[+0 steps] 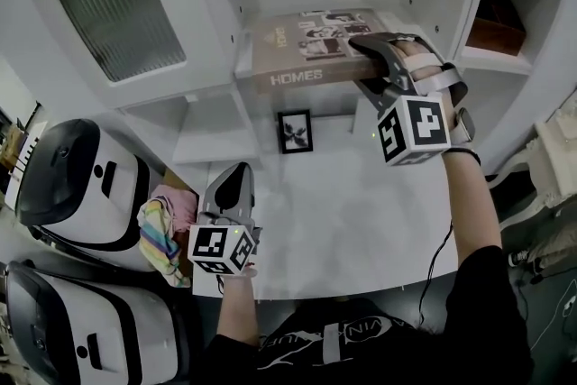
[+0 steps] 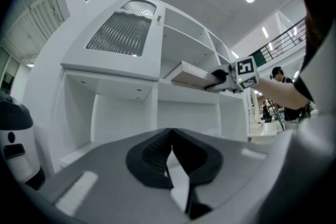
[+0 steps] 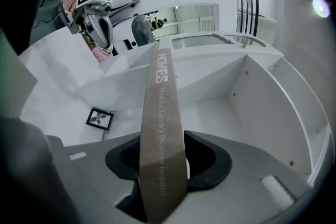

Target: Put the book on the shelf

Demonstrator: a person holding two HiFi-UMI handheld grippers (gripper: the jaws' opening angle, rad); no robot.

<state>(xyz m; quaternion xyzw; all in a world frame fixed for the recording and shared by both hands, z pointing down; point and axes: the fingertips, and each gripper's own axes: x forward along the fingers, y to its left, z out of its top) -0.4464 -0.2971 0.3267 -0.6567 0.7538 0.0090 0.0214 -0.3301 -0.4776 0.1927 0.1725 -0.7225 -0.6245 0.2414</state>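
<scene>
A brown book (image 1: 306,50) with HOMES on its spine lies flat, partly on the white shelf (image 1: 236,68) of the cabinet and sticking out over its front edge. My right gripper (image 1: 371,63) is shut on the book's right end, one finger above and one below. In the right gripper view the spine (image 3: 161,128) runs straight out between the jaws of the right gripper (image 3: 163,165). My left gripper (image 1: 233,180) hangs low over the desk, shut and empty. In the left gripper view, beyond the left gripper (image 2: 170,134), the book (image 2: 191,75) and right gripper (image 2: 223,78) show at the shelf.
A small framed picture (image 1: 295,131) stands in the compartment under the shelf. A ribbed glass door (image 1: 117,4) is at upper left, and a brown box (image 1: 496,22) sits in the right compartment. White and black machines (image 1: 72,185) and a striped cloth (image 1: 162,239) are at left.
</scene>
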